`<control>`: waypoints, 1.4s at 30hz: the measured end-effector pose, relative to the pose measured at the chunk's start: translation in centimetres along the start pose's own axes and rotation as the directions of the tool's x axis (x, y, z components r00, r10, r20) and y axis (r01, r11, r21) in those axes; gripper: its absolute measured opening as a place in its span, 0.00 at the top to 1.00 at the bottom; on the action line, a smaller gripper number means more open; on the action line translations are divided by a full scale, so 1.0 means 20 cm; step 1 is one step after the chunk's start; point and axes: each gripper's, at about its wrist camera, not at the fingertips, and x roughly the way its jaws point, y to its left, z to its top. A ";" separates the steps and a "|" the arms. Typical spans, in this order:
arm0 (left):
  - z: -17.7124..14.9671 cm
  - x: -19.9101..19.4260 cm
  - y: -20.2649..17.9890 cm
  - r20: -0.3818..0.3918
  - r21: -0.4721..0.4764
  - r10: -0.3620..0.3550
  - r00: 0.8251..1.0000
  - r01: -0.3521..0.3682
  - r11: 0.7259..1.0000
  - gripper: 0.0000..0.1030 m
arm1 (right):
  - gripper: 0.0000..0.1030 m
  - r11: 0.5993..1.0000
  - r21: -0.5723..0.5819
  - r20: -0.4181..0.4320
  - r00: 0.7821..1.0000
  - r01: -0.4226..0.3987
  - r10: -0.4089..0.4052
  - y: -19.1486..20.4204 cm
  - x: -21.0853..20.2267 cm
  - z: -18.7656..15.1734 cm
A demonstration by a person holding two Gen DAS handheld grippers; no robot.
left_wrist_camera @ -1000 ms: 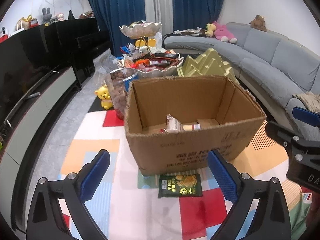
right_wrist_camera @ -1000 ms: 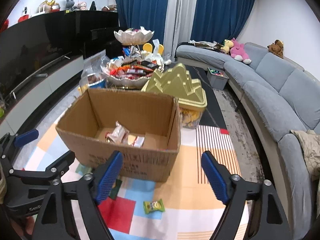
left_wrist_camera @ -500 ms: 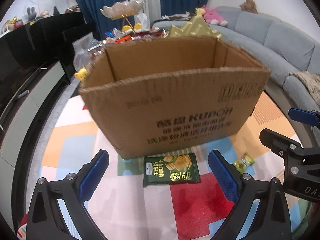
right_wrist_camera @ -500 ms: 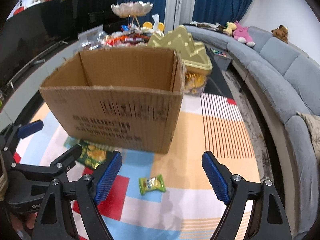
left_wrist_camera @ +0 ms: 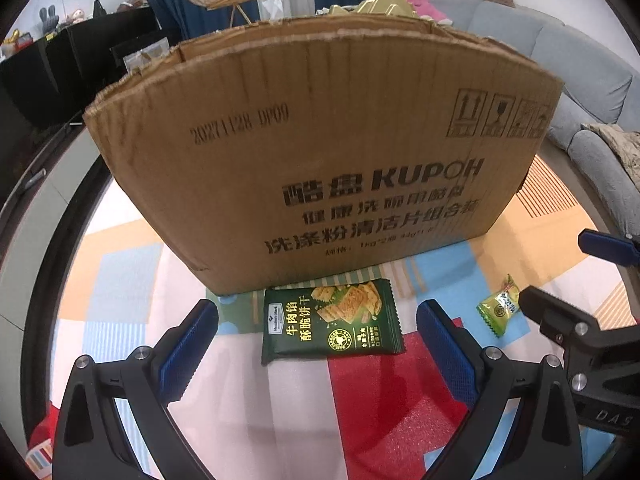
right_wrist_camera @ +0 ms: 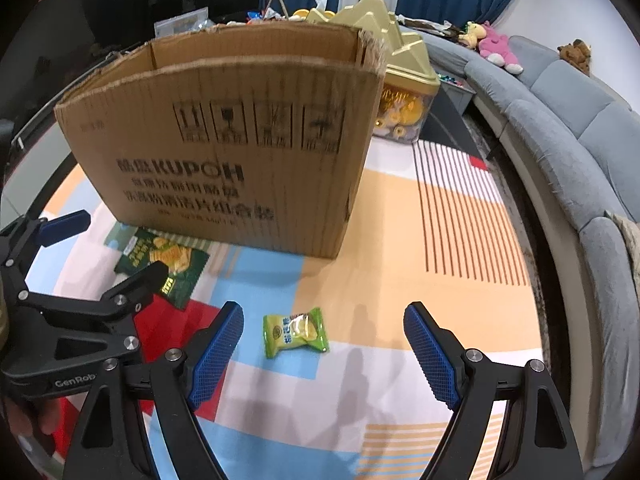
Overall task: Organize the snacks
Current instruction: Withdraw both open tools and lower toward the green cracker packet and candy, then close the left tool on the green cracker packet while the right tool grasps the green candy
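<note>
Left gripper [left_wrist_camera: 318, 350]: jaws spread wide, nothing held, hovering over the mat [left_wrist_camera: 256, 420]. Dark green cracker packet [left_wrist_camera: 332, 322] flat between and just ahead of its blue pads, top edge touching the foot of the cardboard box [left_wrist_camera: 320, 160]. Right gripper [right_wrist_camera: 323, 354]: likewise wide open and empty. Small yellow-green candy [right_wrist_camera: 296, 332] lay on the mat between its fingertips, nearer the left pad, clear of both, near the box's front right corner.
</note>
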 end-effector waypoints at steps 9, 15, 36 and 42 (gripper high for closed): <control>0.02 0.10 0.04 -0.033 -0.040 -0.015 0.999 0.014 0.999 0.02 | 0.19 1.000 -0.009 -0.027 0.999 -0.021 0.021 0.00 0.07 -0.03; 0.02 0.16 0.06 -0.051 -0.055 -0.025 0.998 0.022 0.998 0.02 | 0.19 1.000 -0.005 -0.041 0.999 -0.024 0.024 0.00 0.10 -0.02; -0.05 0.28 0.13 -0.067 -0.092 -0.037 0.997 0.031 0.995 0.05 | 0.21 0.999 0.025 -0.060 0.997 -0.038 0.040 -0.01 0.18 -0.04; -0.07 0.24 0.10 -0.049 -0.072 -0.045 0.998 0.042 0.996 0.15 | 0.42 0.997 0.044 -0.069 0.996 -0.061 0.064 -0.03 0.19 -0.06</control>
